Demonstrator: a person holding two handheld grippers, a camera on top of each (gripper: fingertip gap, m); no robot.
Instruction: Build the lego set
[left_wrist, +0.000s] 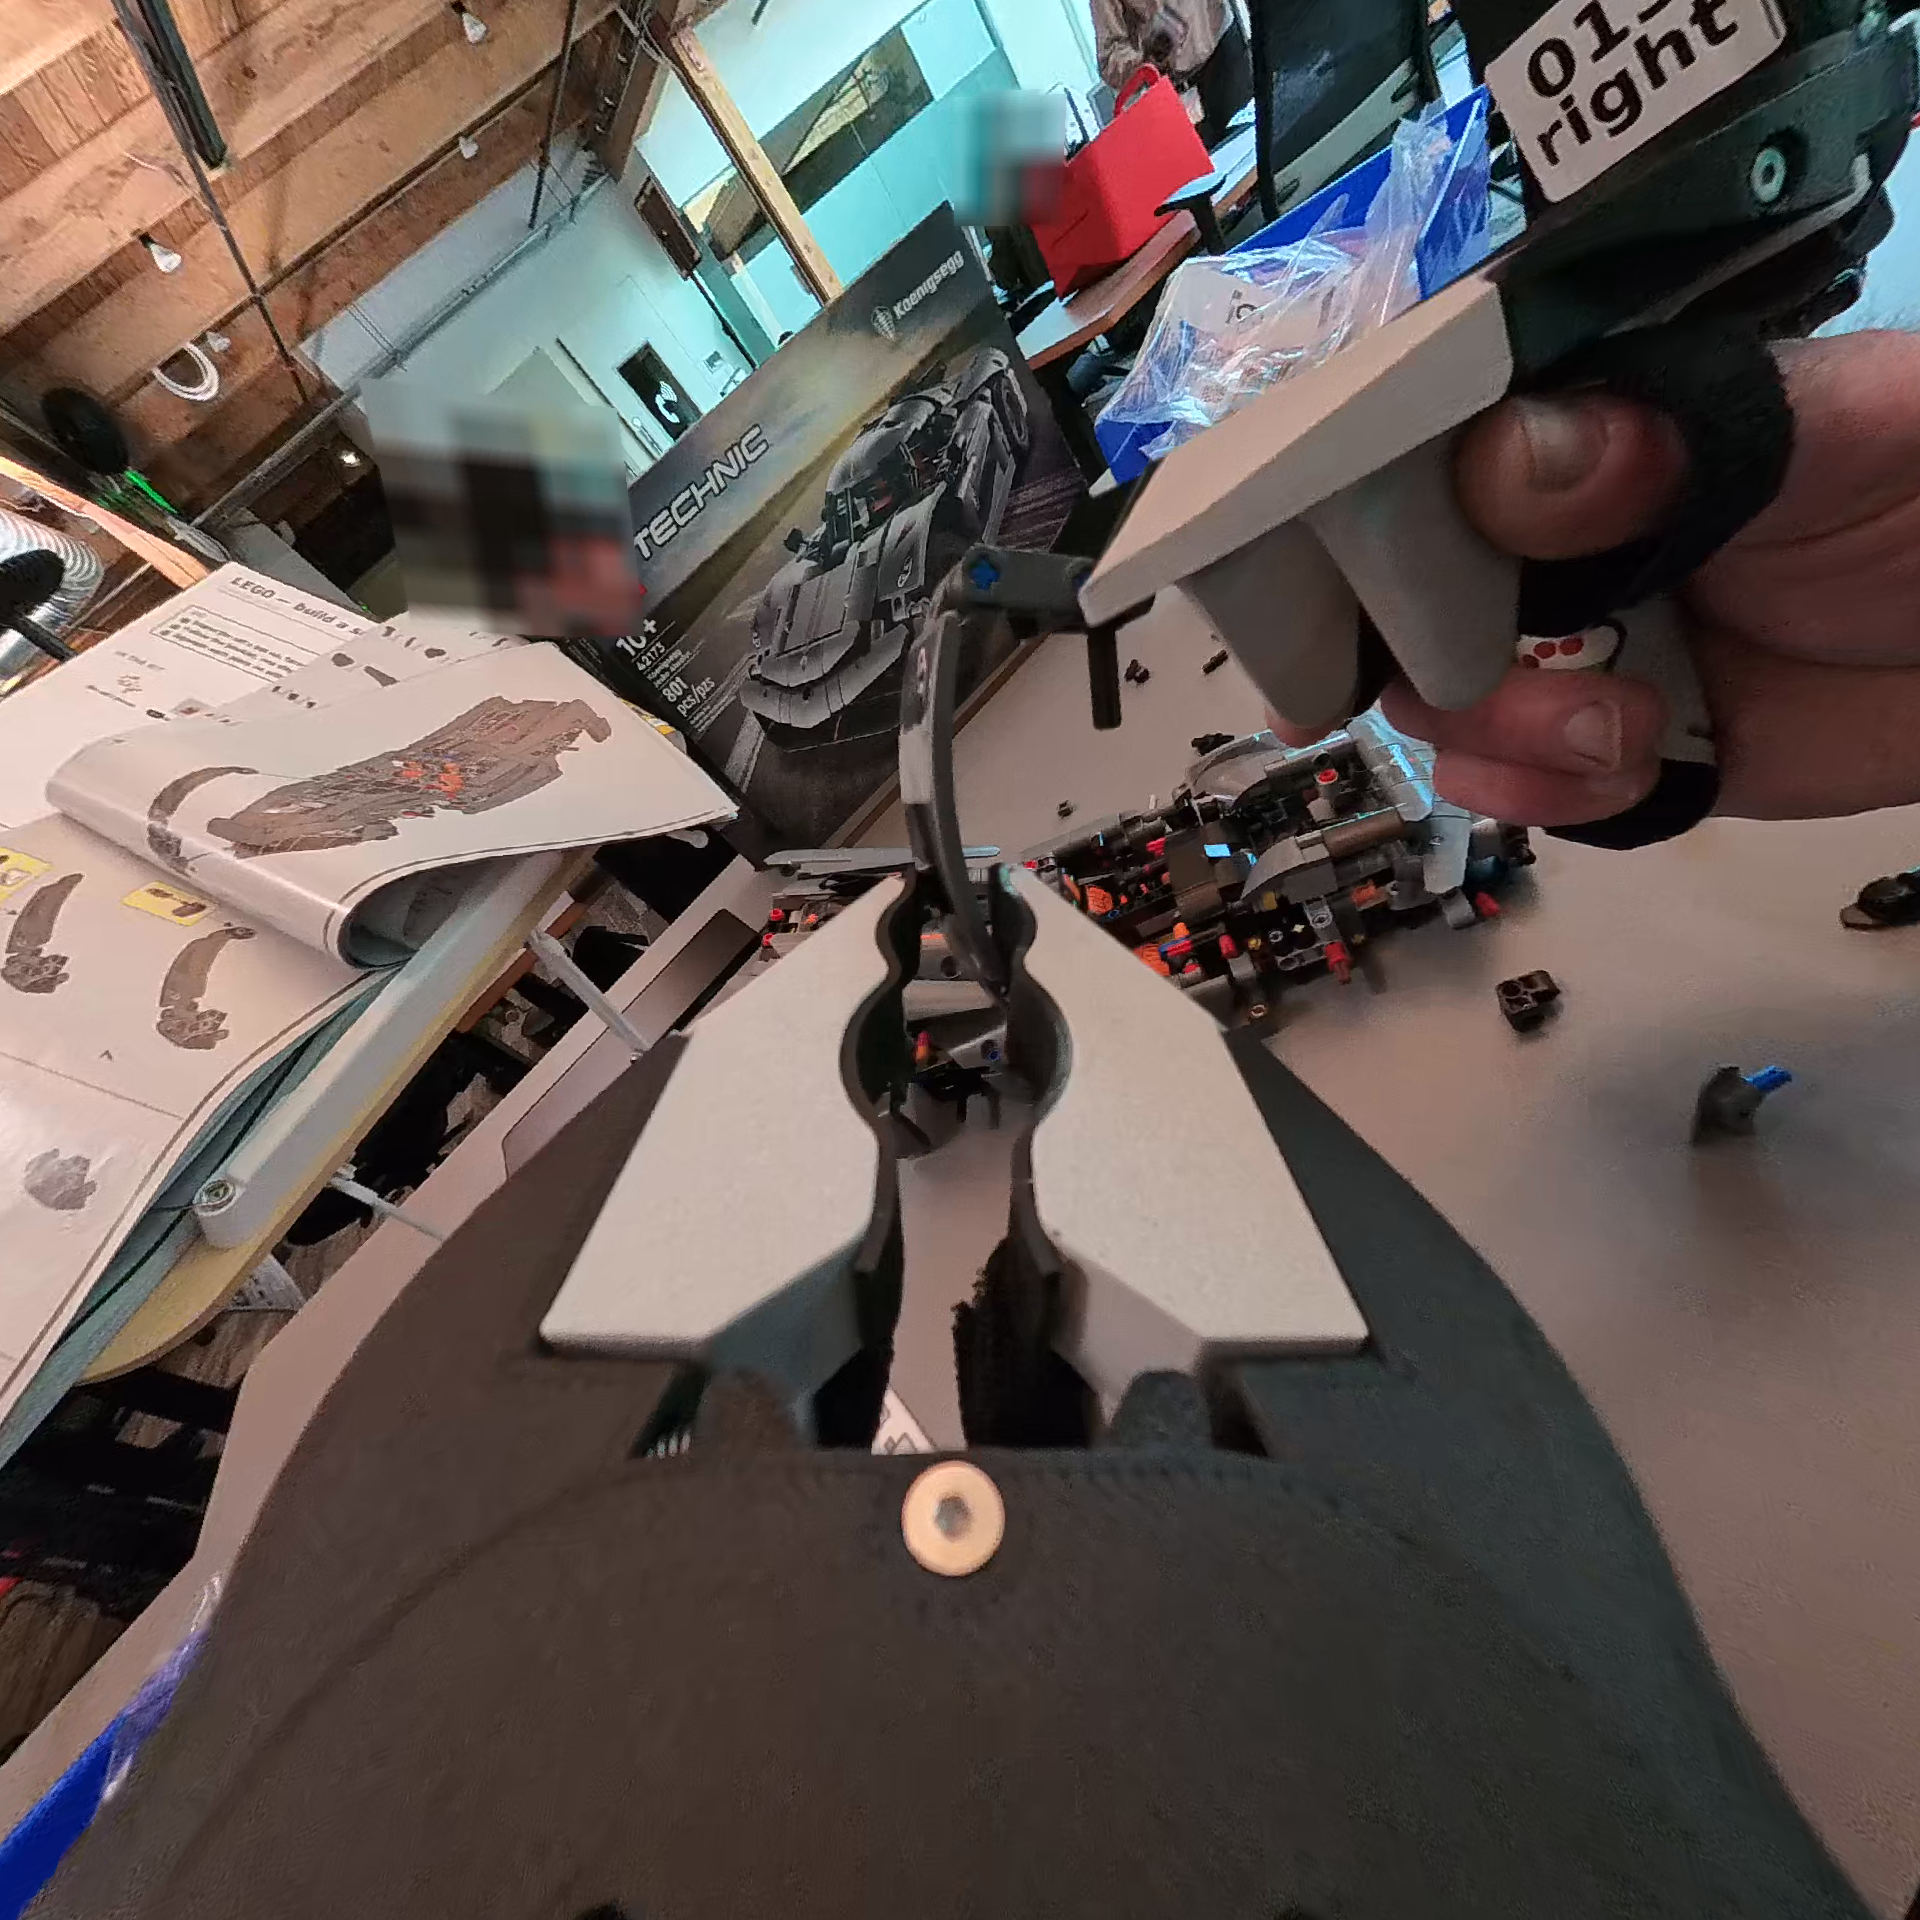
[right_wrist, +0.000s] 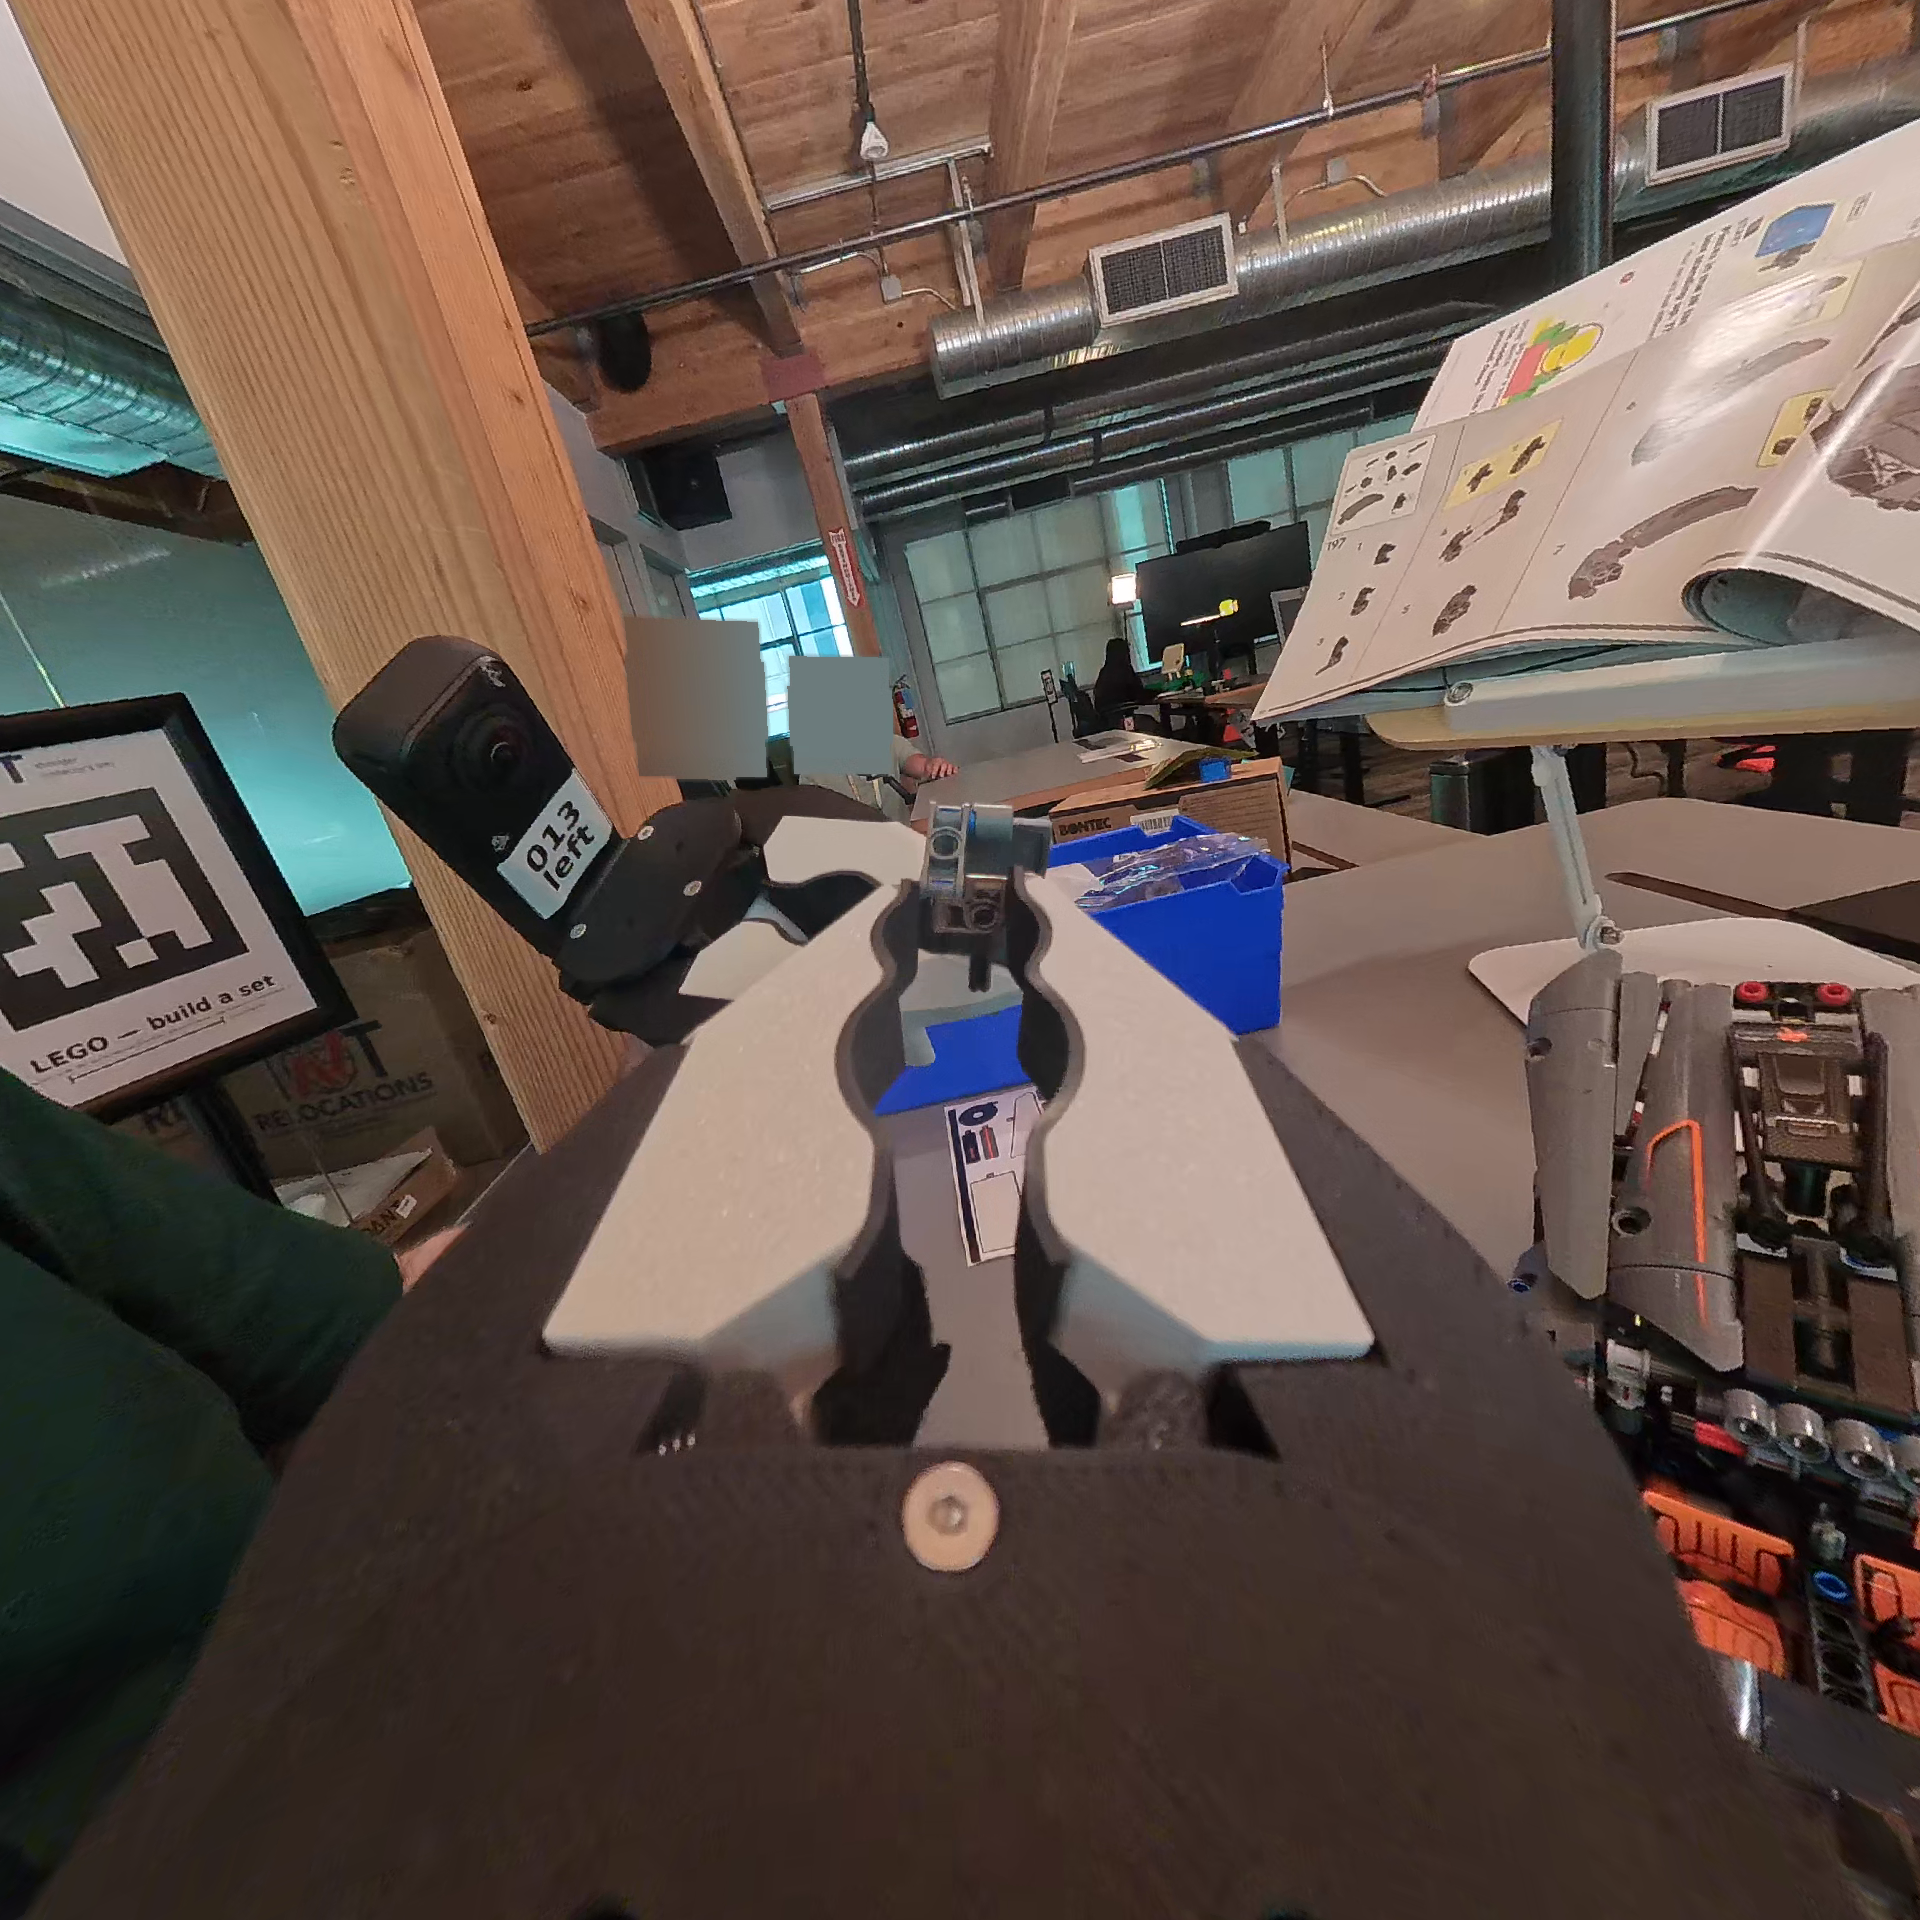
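- Left gripper jaws were clamped on a curved dark piece.
- Right gripper jaws gripped a grey connector.
- Printed box stood on the bench.

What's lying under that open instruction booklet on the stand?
The instruction booklet rests on a tilted grey stand, with more printed pages spread beneath it. Whatever lies between those pages and the stand's board is covered.
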